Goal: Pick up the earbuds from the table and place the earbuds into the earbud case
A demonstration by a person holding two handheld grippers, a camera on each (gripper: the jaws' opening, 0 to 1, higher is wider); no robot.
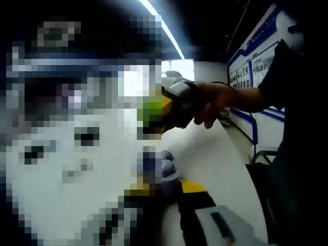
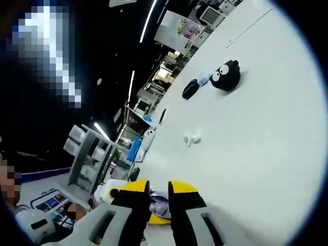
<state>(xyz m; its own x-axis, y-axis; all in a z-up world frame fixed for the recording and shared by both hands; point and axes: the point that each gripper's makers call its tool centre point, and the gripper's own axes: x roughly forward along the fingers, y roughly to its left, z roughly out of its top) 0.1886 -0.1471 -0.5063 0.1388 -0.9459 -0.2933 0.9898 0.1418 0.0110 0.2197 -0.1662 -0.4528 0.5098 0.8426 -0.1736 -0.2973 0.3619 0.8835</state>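
earbuds still loose on the table, grippers yet to go in

in the right gripper view the white table (image 2: pixel 266 133) sweeps across the right of the frame, tilted hard. a little left of centre lie the earbuds (image 2: pixel 192 138), small and white, side by side on the bare surface, nothing touching them. up toward the upper right sits a round black case with two big cartoon eyes (image 2: pixel 225 76), with a flat dark oval piece (image 2: pixel 190 88) just beside it and something pale blue between the two. that eyed case is probably the earbud case with its lid off, though at this size i can't be sure.

the right gripper (image 2: pixel 158 201) rises from the bottom centre, yellow-tipped jaws standing a narrow gap apart, nothing clamped between them, well short of the earbuds.

in the left gripper view the left gripper (image 1: pixel 171 187) pokes up from the lower middle, one yellow-tipped black jaw clear, the other lost in blur, so i can't tell whether it's parted or closed. a hand (image 1: pixel 215 102) at centre frame holds the other gripper over the table.

so the step in hand, as i read it, is the approach and first pick. to do it well: level the right gripper toward the table, widen the jaws, come down over one earbud only and pinch across its body, not its stem. slow close, since a small smooth bud can squirt out sideways. check the case is open before carrying across.
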